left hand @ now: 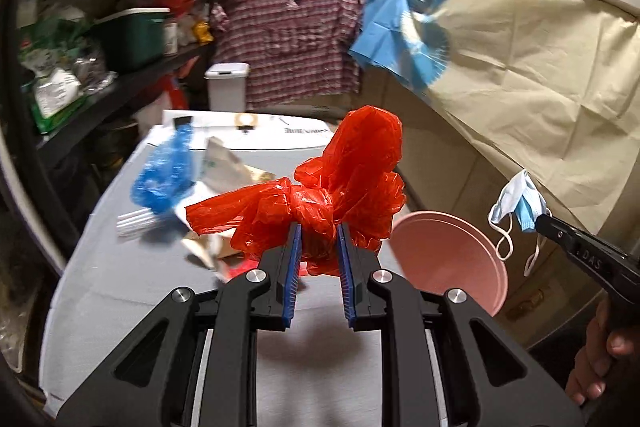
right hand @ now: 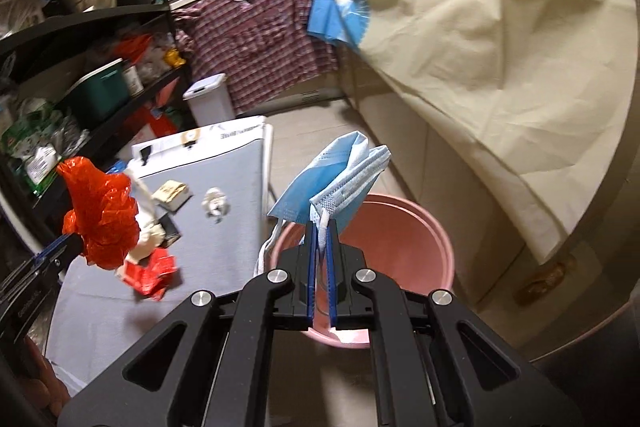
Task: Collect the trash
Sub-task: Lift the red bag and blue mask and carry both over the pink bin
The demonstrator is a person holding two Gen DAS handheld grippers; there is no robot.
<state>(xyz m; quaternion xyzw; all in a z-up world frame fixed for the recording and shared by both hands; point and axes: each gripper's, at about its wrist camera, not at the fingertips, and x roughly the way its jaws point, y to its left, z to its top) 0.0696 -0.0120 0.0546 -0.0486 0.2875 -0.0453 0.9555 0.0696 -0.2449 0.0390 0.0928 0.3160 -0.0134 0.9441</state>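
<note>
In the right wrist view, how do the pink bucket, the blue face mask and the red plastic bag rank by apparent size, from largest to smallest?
1. Pink bucket, clearly the largest.
2. Blue face mask and red plastic bag: they look about alike. Each is held up near the camera in a claw, so I do not rank them.

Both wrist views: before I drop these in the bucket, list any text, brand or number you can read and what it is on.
"DAS": raised letters on the black finger of the right gripper, seen from the left wrist.
White carton at the far end of the table: a dark printed word, upside down and too blurred to read.
Green packets on the shelf: print too small and blurred.
Red plastic bag, face mask, pink bucket: no text.
</note>
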